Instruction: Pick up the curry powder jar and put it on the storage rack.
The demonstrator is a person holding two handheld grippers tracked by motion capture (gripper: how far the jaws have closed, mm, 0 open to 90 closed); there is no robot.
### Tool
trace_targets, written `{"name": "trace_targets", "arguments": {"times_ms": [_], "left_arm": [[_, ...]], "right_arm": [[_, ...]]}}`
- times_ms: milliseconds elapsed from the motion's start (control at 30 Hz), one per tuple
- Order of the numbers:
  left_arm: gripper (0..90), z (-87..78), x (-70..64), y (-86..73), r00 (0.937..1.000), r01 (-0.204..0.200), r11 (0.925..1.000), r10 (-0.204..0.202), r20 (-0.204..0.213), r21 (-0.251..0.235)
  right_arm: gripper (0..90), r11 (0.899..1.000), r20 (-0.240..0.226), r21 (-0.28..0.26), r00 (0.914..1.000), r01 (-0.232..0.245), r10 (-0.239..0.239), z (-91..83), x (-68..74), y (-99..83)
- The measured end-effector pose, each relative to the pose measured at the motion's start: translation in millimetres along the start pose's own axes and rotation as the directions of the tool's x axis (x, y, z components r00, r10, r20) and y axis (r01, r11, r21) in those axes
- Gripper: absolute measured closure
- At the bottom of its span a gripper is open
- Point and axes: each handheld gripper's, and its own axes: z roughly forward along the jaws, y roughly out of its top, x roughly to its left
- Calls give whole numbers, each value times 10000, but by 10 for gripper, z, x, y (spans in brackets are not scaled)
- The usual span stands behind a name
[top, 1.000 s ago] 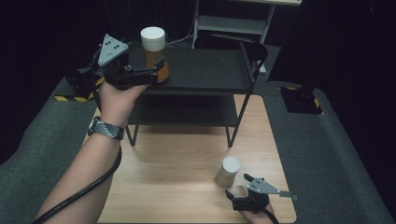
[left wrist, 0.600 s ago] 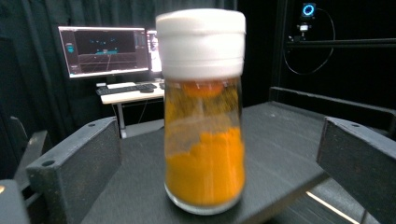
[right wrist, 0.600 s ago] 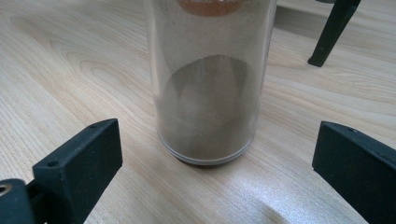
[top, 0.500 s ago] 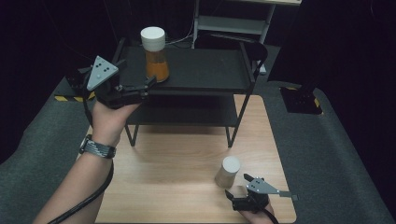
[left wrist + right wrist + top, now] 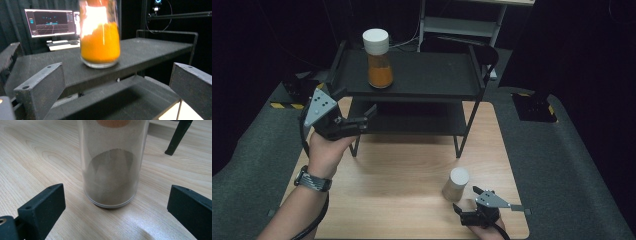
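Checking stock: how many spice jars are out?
2: the orange-filled jar stands on the black shelf's top tier; the brown-filled jar stands on the wooden table. Others may be hidden.

Left tongs (image 5: 357, 121): black body, grey three-cornered plate with dark dots, black cable. Right tongs (image 5: 462, 212): same build. Black watch (image 5: 313, 180) on left wrist.

Orange-filled jar (image 5: 100, 42) upright on black shelf (image 5: 150, 52), tool (image 5: 116, 85) jaws spread, monitor (image 5: 50, 21) behind

Clear glass jar (image 5: 100, 37), matt blk shelf (image 5: 155, 51)
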Motion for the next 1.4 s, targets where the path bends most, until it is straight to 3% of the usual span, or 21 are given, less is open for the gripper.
{"name": "trace_targets", "arguments": {"times_ms": [367,733,1167,1400], "left_arm": [[2,-145,-58,-251,9997,-176,9995,170,202,264],[2,-273,-82,-545,9997,33,9977,-48,220,673],[2,-391,-143,-949,9990,72,9883,-140,435,1526],[2,-468,-212,-1234,9987,92,9760,-200,477,2178]], "right_arm": [[12,10000,32,33,10000,43,-43,4,9,6],[13,10000,57,59,10000,35,-35,6,14,11],[13,9999,59,105,10000,59,-60,9,15,19],[14,9999,68,118,9999,83,-84,10,19,21]]}}
